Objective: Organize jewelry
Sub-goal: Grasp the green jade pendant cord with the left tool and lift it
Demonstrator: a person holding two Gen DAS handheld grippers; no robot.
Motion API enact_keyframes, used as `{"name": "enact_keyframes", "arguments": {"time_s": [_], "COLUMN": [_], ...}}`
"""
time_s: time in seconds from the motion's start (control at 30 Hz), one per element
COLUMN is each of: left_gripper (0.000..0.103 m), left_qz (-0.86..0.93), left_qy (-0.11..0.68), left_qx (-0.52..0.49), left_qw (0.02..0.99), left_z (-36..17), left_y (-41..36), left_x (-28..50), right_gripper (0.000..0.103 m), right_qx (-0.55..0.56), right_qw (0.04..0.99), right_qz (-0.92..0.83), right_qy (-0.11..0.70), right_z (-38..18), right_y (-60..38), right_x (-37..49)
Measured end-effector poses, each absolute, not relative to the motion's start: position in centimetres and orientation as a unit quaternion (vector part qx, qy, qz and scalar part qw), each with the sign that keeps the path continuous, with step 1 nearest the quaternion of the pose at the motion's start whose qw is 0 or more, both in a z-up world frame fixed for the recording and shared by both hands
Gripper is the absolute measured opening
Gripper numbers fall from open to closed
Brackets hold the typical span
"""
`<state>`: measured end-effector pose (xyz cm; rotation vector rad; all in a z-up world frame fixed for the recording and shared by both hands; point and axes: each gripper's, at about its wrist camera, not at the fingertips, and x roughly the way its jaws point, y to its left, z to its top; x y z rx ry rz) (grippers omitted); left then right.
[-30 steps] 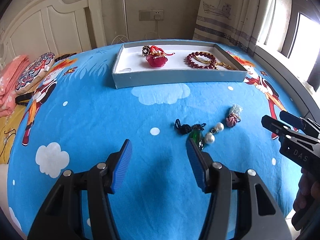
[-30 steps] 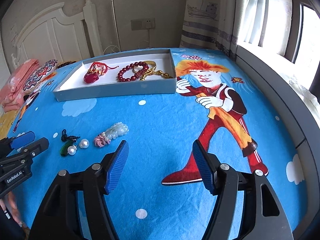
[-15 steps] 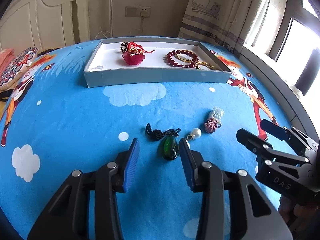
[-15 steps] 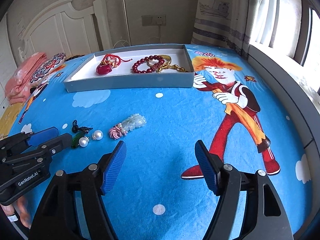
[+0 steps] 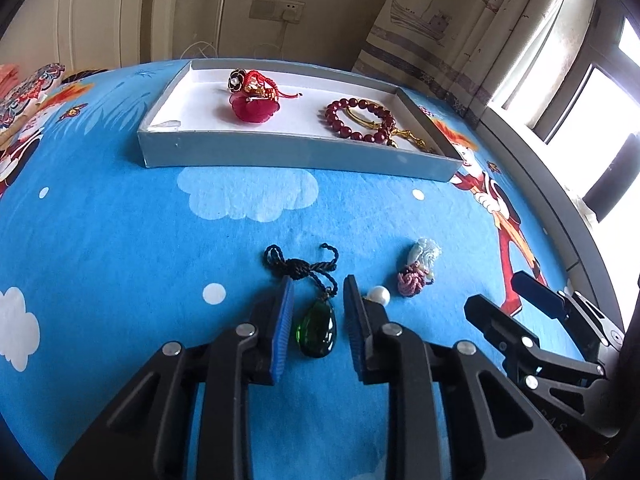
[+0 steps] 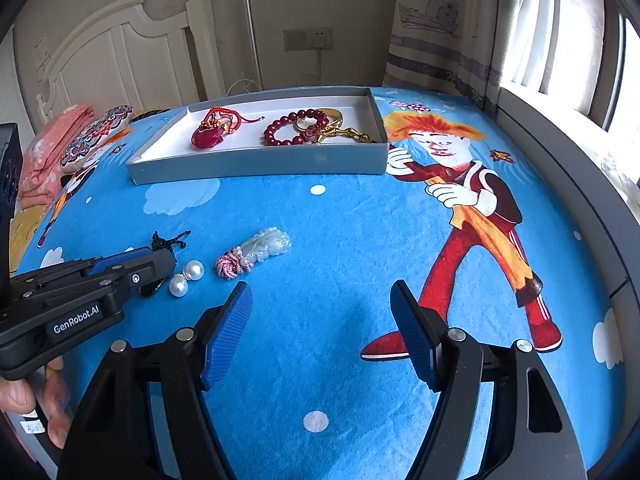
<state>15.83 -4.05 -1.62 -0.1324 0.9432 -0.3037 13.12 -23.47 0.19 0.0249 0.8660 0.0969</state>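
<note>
Green pendant [image 5: 316, 330] lengthwise, cord-end tray-ward.

A bed [image 6: 320, 216] fills the room, covered by a bright blue cartoon sheet [image 5: 120, 240] printed with white clouds and a red-suited figure [image 6: 472, 208]. A white panelled headboard [image 6: 120, 64] stands against a beige wall [image 6: 304, 0] that carries a socket plate [image 6: 308, 39] with a white cable hanging from it. Folded pink bedding [image 6: 48, 152] and a patterned cushion [image 6: 96, 132] lie by the headboard. Ship-printed curtains [image 5: 436, 20] frame a daylit window [image 5: 592, 108].
</note>
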Motion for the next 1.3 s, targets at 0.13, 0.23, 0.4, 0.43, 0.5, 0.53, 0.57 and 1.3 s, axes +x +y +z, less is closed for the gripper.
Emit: {"name": "enact_keyframes", "arguments": {"time_s": [0.13,0.23,0.4,0.43,0.5,0.53,0.57,1.3], "left_gripper": [0.025,0.025,0.025,0.022,0.013,0.011,0.011,0.01], "left_qz": [-0.139,-0.133,-0.118,-0.115,-0.104,-0.105,-0.107,-0.09], "left_qy": [0.451,0.451,0.444,0.441,0.437,0.437,0.438,0.419], "left_qx": [-0.063,-0.054,-0.01,-0.002,0.023,0.022,0.019,-0.026], "left_qw": [0.879,0.881,0.888,0.89,0.893,0.893,0.892,0.903], "left_z": [-1.6,-1.5,-1.6,-1.6,-1.7,-1.7,-1.7,0.2], "left_y": [-4.1,-4.6,-5.8,-6.1,-6.4,-6.4,-6.2,-1.6], "left_x": [16.7,17.3,17.7,17.8,17.7,17.7,17.7,15.4], "right_gripper": [0.068,0.068,0.068,0.068,0.068,0.068,0.068,0.06], "right_qx": [0.014,0.015,0.015,0.015,0.015,0.015,0.016,0.055], "right_qw": [0.907,0.907,0.907,0.907,0.907,0.907,0.906,0.897], "right_qz": [0.046,0.047,0.049,0.049,0.049,0.049,0.049,0.039], "right_qy": [0.419,0.418,0.417,0.418,0.418,0.418,0.419,0.437], "right_z": [0.2,0.2,0.3,0.3,0.3,0.2,0.2,-0.9], "right_y": [-23.6,-23.6,-23.5,-23.5,-23.5,-23.5,-23.6,-20.4], "right_x": [13.1,13.1,13.0,13.0,13.0,13.1,13.1,16.7]}}
